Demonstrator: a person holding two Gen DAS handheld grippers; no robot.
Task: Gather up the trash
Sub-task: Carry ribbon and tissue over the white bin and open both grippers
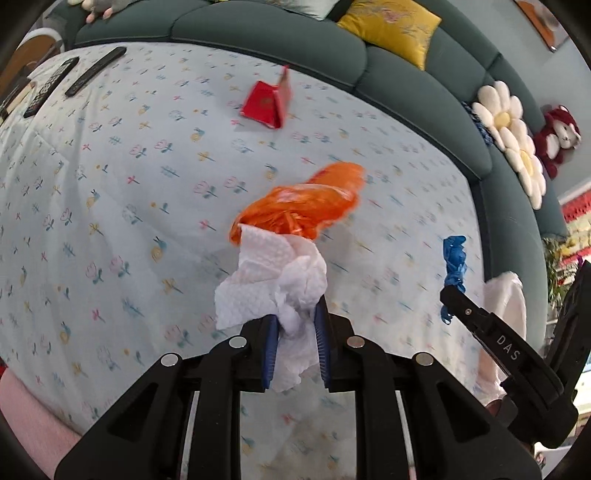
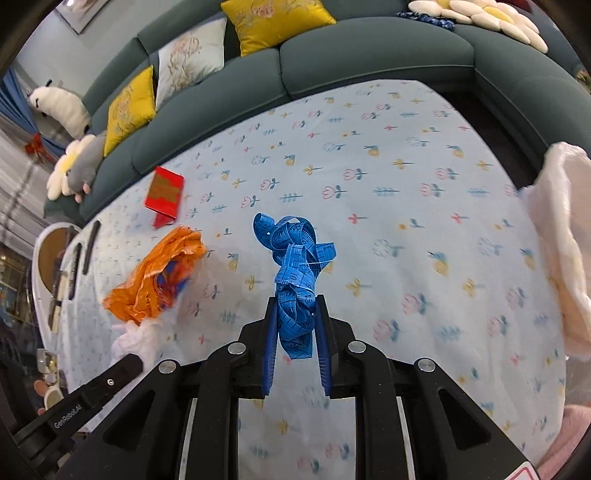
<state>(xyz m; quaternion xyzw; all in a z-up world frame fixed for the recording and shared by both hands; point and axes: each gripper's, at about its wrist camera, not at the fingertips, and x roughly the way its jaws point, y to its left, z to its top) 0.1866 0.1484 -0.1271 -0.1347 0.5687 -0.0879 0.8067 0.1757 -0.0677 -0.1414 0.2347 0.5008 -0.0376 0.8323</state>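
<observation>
My left gripper (image 1: pixel 295 328) is shut on a crumpled white paper towel (image 1: pixel 273 280), held above the flowered tablecloth (image 1: pixel 122 192). Behind the towel lies a crumpled orange plastic bag (image 1: pixel 306 206), also in the right wrist view (image 2: pixel 155 273). My right gripper (image 2: pixel 295 325) is shut on a bunched blue measuring tape (image 2: pixel 295 269), lifted off the cloth; from the left wrist view it shows at the right (image 1: pixel 455 264). A red paper packet (image 1: pixel 266 103) stands further back on the table, seen too as the red packet (image 2: pixel 164 192).
A whitish plastic bag (image 2: pixel 561 236) hangs open at the table's right edge. Several dark remotes (image 1: pixel 92 70) lie at the far left of the table. A teal sofa (image 2: pixel 369 55) with yellow cushions (image 2: pixel 273 22) and plush toys wraps around the back.
</observation>
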